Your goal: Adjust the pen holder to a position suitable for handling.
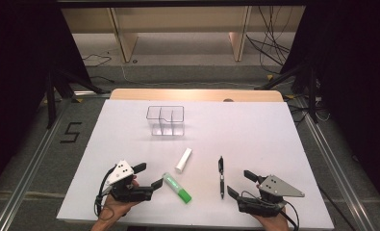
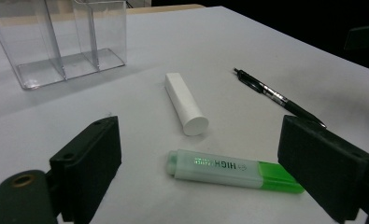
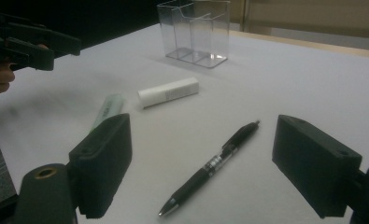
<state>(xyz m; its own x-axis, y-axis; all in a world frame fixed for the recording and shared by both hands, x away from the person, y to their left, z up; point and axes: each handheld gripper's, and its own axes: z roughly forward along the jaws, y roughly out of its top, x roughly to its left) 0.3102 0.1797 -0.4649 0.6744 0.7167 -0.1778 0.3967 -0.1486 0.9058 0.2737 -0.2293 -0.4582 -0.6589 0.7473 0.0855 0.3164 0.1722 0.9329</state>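
Observation:
A green highlighter (image 1: 177,188) lies on the white table (image 1: 274,134) near the front, just right of my left gripper (image 1: 149,175), whose jaws are open and hold nothing. In the left gripper view (image 2: 205,158) the highlighter (image 2: 229,170) lies on the table between and ahead of the jaws, untouched. A white cylindrical stick (image 1: 183,160) lies behind it. To the right of both, a black pen (image 1: 221,176) points away from me. My right gripper (image 1: 240,183) is open just right of the pen. Its own view (image 3: 208,161) has the pen (image 3: 210,168) lying between the jaws, untouched.
A clear plastic organizer (image 1: 166,120) with several compartments stands empty at the back middle of the table. The table's front edge runs just below both hands. In the right gripper view the left gripper (image 3: 37,44) is at the upper left, with the white stick (image 3: 168,92) beyond the pen.

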